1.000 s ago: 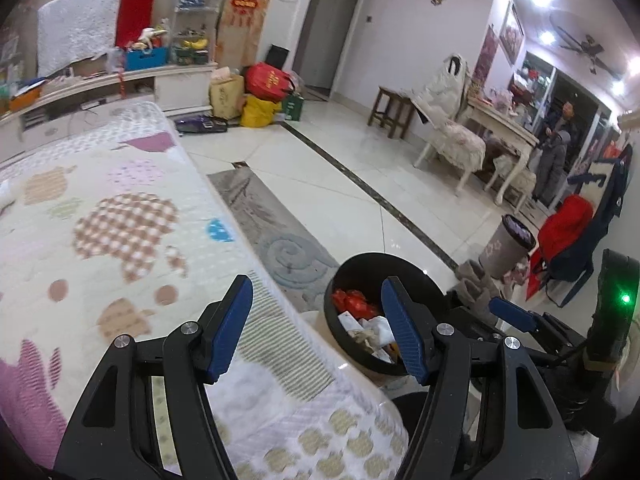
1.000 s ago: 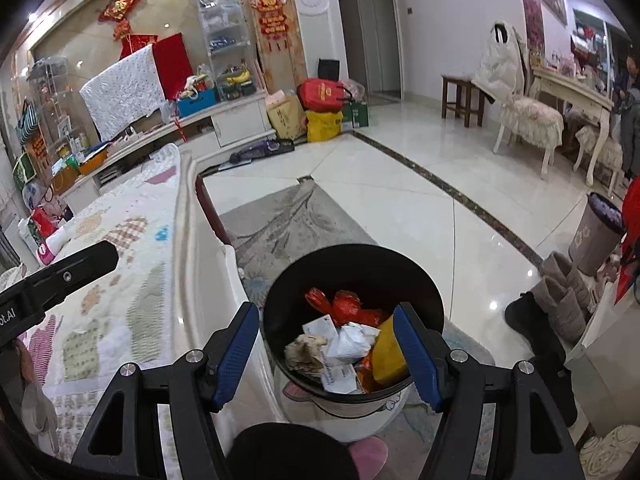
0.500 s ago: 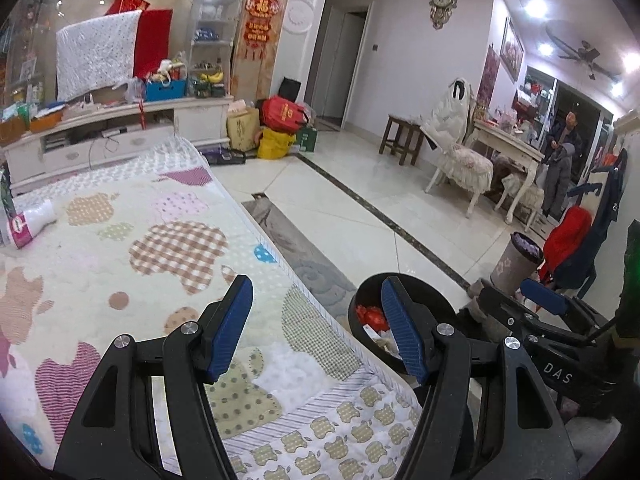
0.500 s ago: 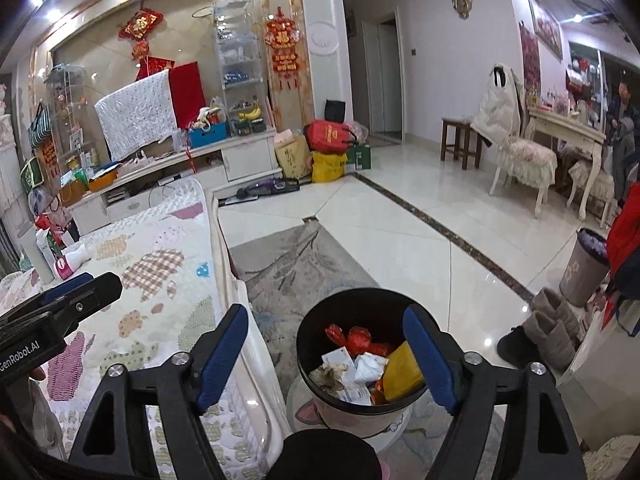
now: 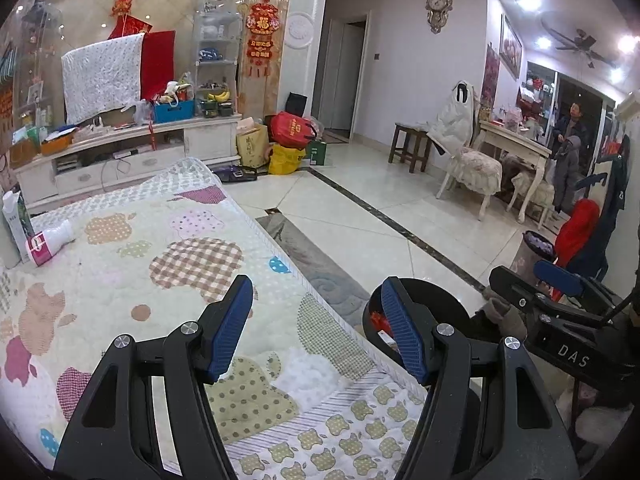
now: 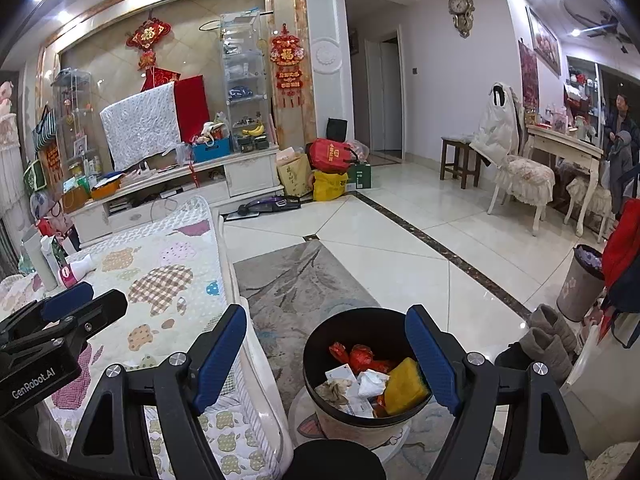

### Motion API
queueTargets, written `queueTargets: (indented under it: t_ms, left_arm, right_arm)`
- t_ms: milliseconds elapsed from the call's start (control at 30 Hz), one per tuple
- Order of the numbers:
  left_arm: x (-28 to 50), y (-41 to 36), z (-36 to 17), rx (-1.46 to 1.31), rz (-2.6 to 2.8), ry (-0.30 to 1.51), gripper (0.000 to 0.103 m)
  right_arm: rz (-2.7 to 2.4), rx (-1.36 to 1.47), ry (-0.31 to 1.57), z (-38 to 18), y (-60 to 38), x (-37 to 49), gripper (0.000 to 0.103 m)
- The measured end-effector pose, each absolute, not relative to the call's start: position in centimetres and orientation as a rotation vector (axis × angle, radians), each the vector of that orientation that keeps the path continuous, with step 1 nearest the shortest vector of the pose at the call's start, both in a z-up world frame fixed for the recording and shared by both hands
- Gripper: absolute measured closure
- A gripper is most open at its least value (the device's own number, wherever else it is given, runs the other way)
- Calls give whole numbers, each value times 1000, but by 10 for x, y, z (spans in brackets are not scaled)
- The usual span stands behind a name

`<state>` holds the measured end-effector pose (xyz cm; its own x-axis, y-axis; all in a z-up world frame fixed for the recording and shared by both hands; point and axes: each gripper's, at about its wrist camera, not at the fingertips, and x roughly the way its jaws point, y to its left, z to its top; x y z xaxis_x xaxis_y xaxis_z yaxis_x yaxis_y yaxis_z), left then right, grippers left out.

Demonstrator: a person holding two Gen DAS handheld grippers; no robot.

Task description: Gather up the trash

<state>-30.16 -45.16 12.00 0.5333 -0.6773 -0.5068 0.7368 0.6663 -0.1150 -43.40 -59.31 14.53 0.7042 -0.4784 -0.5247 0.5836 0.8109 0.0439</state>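
A black-lined trash bin [image 6: 360,324] stands on the floor beside the table, holding red wrappers, crumpled paper and a yellow sponge [image 6: 404,386]. It shows partly in the left wrist view [image 5: 436,296]. My right gripper [image 6: 326,354] is open and empty, above the bin's near left rim. My left gripper [image 5: 316,330] is open and empty over the quilted table cover [image 5: 180,256]. A white bottle with a pink label [image 5: 48,240] lies at the table's far left, also seen in the right wrist view [image 6: 74,270].
Tall white containers [image 6: 38,256] stand by the bottle. A grey rug [image 6: 296,280] lies under the bin. A second bin [image 6: 580,280], boots [image 6: 552,336], chairs [image 6: 520,176] and a TV cabinet [image 6: 180,188] with bags [image 6: 328,168] surround the tiled floor.
Both grippers have risen and drawn back from the bin. The left one swung left over the table, bringing the pink-labelled bottle into view. Both stay open and empty.
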Motion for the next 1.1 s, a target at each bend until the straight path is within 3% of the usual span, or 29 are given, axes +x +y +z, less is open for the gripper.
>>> queueTargets:
  t_ms: [1100]
  left_arm:
    - [-300, -446, 123, 90, -818, 547, 37]
  right_arm:
    - [-583, 207, 519, 150, -591, -436, 23]
